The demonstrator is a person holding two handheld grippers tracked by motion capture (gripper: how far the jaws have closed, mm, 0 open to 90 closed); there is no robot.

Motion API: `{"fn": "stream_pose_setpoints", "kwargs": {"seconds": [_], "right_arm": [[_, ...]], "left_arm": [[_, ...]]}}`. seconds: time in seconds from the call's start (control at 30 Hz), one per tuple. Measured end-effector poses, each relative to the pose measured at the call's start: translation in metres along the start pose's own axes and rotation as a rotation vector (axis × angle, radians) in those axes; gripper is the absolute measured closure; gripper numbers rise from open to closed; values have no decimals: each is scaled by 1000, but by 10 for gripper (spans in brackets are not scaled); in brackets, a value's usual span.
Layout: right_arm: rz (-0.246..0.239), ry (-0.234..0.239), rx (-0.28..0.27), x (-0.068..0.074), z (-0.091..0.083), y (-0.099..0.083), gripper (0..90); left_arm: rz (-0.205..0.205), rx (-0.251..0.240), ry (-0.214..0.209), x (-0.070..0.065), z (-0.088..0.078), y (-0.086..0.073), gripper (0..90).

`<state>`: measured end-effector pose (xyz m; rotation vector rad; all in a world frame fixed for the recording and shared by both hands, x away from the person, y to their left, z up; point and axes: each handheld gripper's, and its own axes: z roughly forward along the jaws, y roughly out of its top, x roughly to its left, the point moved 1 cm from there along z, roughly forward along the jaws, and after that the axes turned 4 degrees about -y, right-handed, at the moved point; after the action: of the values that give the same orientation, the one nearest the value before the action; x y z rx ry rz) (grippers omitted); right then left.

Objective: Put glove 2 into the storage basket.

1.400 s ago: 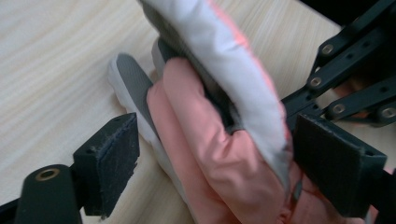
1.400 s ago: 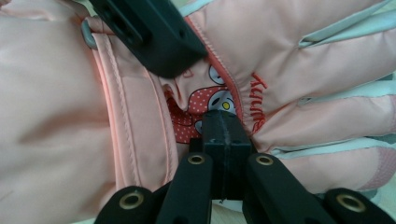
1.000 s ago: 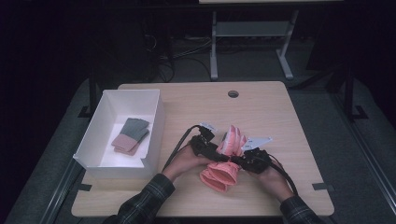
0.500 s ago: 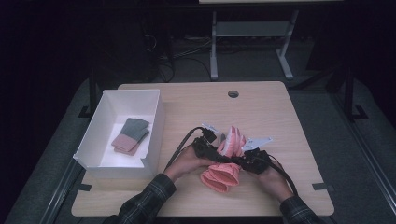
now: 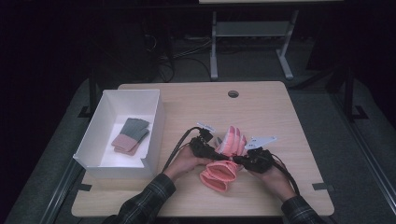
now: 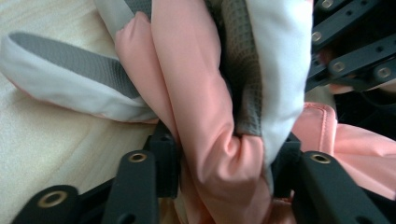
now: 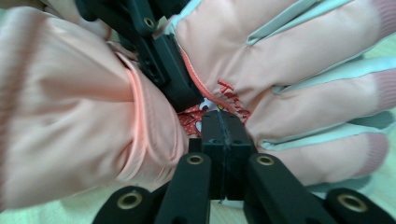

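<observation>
Since the earlier frame our left gripper (image 5: 211, 150) has been closing its jaws; they now pinch the pink ski glove (image 5: 228, 156), mid-table. Right gripper (image 5: 243, 159), clamped tight at 3 o'clock on its wrist; fingers run to 12

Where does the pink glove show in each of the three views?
High view: pink glove lies low on the table, between the two grippers.
Left gripper view: it runs down the middle, bunched between the jaws.
Right gripper view: cuff at left, fingers at right.
Shared landmark: the left gripper pinching the glove's middle, also at centre-left in the high view.
</observation>
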<state>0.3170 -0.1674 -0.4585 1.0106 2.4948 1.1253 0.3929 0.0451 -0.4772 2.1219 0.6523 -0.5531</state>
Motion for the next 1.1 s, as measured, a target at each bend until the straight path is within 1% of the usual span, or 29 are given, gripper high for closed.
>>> {"fn": "stream_pose_setpoints", "kwargs": {"seconds": [0.03,0.07,0.1,0.13,0.2,0.27,0.33,0.37,0.43,0.47,0.5,0.57,0.6,0.63,0.73,0.8,0.87,0.9,0.93,1.0,1.07,1.1], "right_arm": [[10,6,-6,0,-3,0,832],[19,12,-18,-1,-6,0,789],[17,20,-35,-3,-10,-1,728],[38,24,-47,-5,-15,-1,663],[70,21,-51,-10,-23,-4,555],[99,-5,-71,-14,-31,-9,440],[95,-65,-92,-20,-38,-16,380],[107,-81,-93,-23,-41,-19,340],[152,-92,-79,-29,-45,-25,279],[165,-98,-65,-33,-45,-29,223],[168,-111,-50,-34,-44,-32,195],[157,-145,-13,-37,-41,-39,153],[168,-161,12,-38,-38,-43,138],[168,-174,25,-39,-36,-45,139],[157,-210,17,-42,-29,-49,123],[151,-224,19,-42,-26,-50,97],[139,-233,25,-42,-23,-51,97],[135,-251,24,-41,-21,-52,94],[132,-258,34,-41,-19,-52,86],[131,-264,30,-42,-18,-53,79],[128,-264,24,-43,-18,-54,78],[132,-263,19,-43,-18,-54,73]], "left_arm": [[5,-2,4,-1,0,0,594],[-3,-5,5,-1,0,0,598],[-4,-10,6,-1,-1,0,602],[-3,-11,8,-1,-1,0,605],[10,-14,17,-4,-2,1,607],[23,-15,17,-6,-4,2,606],[16,-25,12,-7,-6,3,607],[14,-28,9,-9,-8,4,607],[16,-38,18,-11,-12,6,608],[14,-42,27,-13,-14,7,608],[17,-47,34,-14,-16,7,608],[24,-60,41,-17,-22,9,609],[24,-60,41,-17,-22,9,609],[28,-65,53,-20,-26,11,609],[44,-66,78,-27,-34,16,609],[56,-71,90,-33,-41,18,608],[66,-87,108,-39,-48,21,608],[66,-103,109,-41,-53,22,608],[62,-113,110,-42,-57,24,608],[59,-127,110,-46,-69,28,607],[46,-141,128,-51,-77,31,607],[48,-147,135,-55,-83,33,607]]}}
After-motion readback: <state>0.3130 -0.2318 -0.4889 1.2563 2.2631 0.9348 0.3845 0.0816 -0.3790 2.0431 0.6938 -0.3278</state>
